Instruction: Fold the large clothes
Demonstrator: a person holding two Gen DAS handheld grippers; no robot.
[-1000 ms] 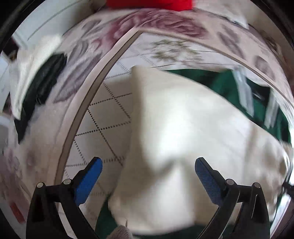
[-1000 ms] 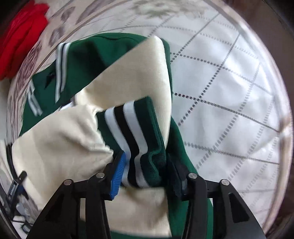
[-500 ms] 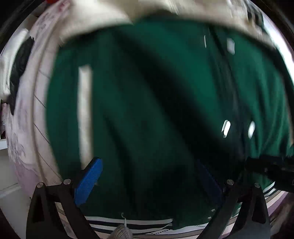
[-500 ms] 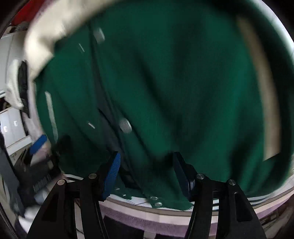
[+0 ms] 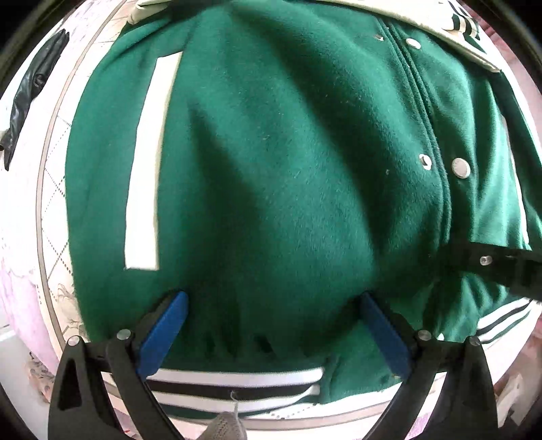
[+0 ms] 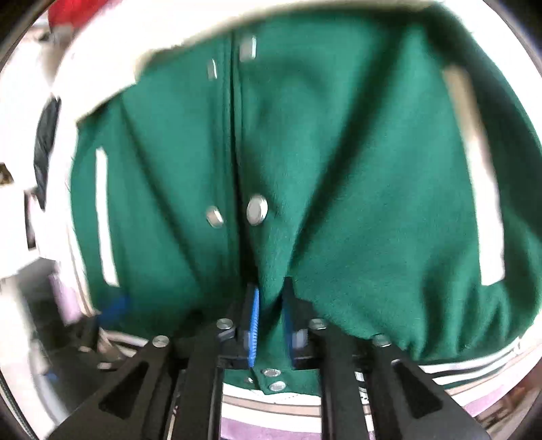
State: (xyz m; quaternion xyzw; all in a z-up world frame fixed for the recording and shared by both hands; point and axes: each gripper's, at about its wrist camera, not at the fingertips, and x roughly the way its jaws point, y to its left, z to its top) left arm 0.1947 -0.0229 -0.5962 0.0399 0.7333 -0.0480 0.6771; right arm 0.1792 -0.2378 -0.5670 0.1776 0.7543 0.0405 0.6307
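Observation:
A green varsity jacket (image 5: 277, 176) with cream sleeves, white pocket stripes and silver snaps lies front up on the bed and fills both views. Its striped hem (image 5: 237, 382) is nearest me. My left gripper (image 5: 271, 325) is open, its blue pads straddling the fabric just above the hem, left of the snap placket. My right gripper (image 6: 270, 304) is shut on a pinch of the jacket (image 6: 338, 169) at the placket, just above the hem snaps. The right gripper's black arm (image 5: 501, 267) shows at the right of the left wrist view.
The jacket lies on a white quilted bedspread (image 5: 54, 189) with a floral border. A black garment (image 5: 30, 88) lies at the far left. Something red (image 6: 64, 13) sits at the back. The bed's near edge runs just under the hem.
Both grippers swung from the folded cream sleeves to the jacket's hem. The right gripper let go of the striped cuff, then closed on the placket fabric. The left stayed open.

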